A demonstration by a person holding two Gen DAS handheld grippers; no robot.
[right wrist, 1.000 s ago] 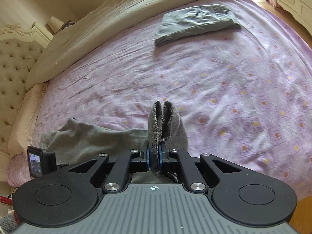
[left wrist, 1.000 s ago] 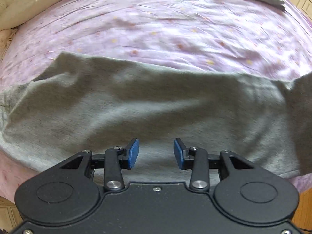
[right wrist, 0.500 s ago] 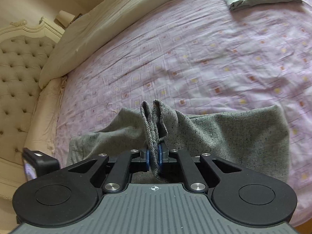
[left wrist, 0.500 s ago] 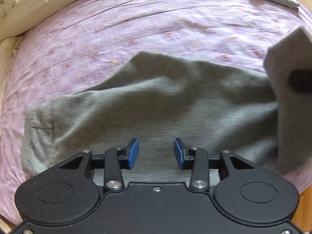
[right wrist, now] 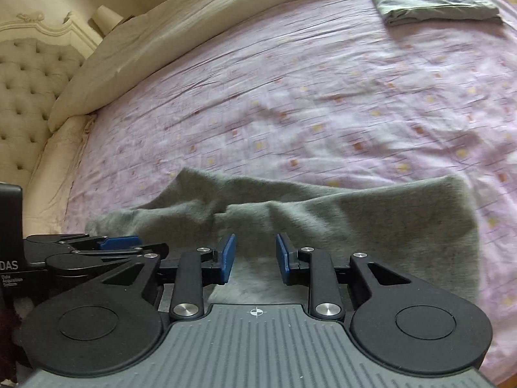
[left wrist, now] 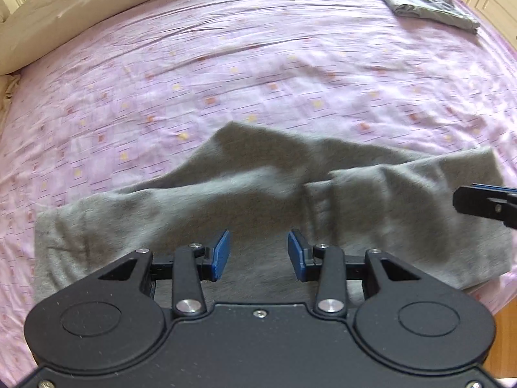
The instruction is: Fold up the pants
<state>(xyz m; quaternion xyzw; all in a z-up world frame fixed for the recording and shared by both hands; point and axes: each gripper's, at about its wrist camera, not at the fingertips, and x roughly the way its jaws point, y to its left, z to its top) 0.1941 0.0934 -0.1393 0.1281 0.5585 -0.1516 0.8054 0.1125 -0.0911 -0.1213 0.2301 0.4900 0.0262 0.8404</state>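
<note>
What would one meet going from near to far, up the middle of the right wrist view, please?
Right gripper, jaws opening with nothing between them → grey pants lying rumpled → bare pink patterned sheet → cream duvet at the far edge.

The near edge of the grey pants [left wrist: 245, 194] is hidden behind the left hand-held gripper [left wrist: 258, 255]. The right hand-held gripper [left wrist: 484, 205] is cut off by the picture's edge. The bedsheet [right wrist: 323, 97] pattern is blurred.
</note>
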